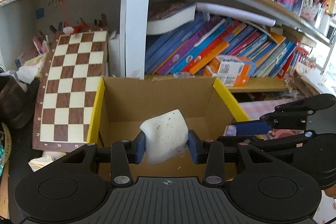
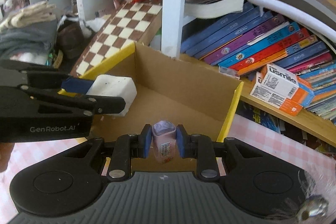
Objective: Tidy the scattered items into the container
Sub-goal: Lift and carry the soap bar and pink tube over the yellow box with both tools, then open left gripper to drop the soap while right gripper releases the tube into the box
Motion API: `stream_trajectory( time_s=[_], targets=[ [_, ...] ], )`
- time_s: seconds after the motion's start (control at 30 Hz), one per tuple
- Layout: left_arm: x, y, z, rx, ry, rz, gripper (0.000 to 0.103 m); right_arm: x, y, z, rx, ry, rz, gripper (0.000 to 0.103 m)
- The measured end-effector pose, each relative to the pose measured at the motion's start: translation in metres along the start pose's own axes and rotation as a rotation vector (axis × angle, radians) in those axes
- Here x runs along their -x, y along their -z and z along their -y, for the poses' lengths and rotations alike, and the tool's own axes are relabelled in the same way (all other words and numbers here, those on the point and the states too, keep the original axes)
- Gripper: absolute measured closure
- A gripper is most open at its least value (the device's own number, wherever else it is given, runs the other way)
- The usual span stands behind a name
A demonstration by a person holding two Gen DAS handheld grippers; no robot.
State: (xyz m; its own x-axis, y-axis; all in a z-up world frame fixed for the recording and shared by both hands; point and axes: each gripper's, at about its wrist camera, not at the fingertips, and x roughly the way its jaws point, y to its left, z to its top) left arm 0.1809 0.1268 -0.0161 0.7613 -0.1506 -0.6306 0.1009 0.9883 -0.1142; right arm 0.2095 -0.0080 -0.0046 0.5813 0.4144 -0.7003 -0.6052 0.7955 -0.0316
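My left gripper (image 1: 166, 147) clamps a speckled white foam block (image 1: 166, 135), my right gripper (image 2: 162, 142) a small pink bottle (image 2: 163, 143), both above the yellow-edged cardboard box (image 2: 178, 81); I should lower first (avoiding bounce), then release.

My left wrist camera looks forward along its fingers, close above the near edge of the open brown cardboard box with yellow rims (image 1: 159, 98), facing the bookshelf. My right wrist camera sits just to the right of it, angled leftward over the same box (image 2: 189, 81). Both views share the box, the leaning brown-and-cream chessboard (image 1: 71, 85) (image 2: 124, 28), the slanted row of colourful books (image 1: 210, 49) (image 2: 262, 41), and each catches the other hand-held gripper.
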Motion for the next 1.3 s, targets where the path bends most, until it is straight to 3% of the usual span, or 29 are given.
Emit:
stream_trajectory(
  time_s=[0.63, 0.93, 1.3],
  targets=[
    [-0.059, 0.006, -0.005, -0.023, -0.022, -0.113, 0.063, -0.049, 0.001, 0.014, 0.085, -0.018, -0.100, 0.079],
    [-0.071, 0.014, -0.010, -0.032, -0.040, -0.158, 0.062, -0.063, -0.003, 0.005, 0.182, -0.054, -0.131, 0.079],
    [-0.072, 0.013, -0.011, -0.043, -0.054, -0.163, 0.061, -0.076, -0.006, 0.009, 0.169, -0.065, -0.163, 0.079]
  ],
)
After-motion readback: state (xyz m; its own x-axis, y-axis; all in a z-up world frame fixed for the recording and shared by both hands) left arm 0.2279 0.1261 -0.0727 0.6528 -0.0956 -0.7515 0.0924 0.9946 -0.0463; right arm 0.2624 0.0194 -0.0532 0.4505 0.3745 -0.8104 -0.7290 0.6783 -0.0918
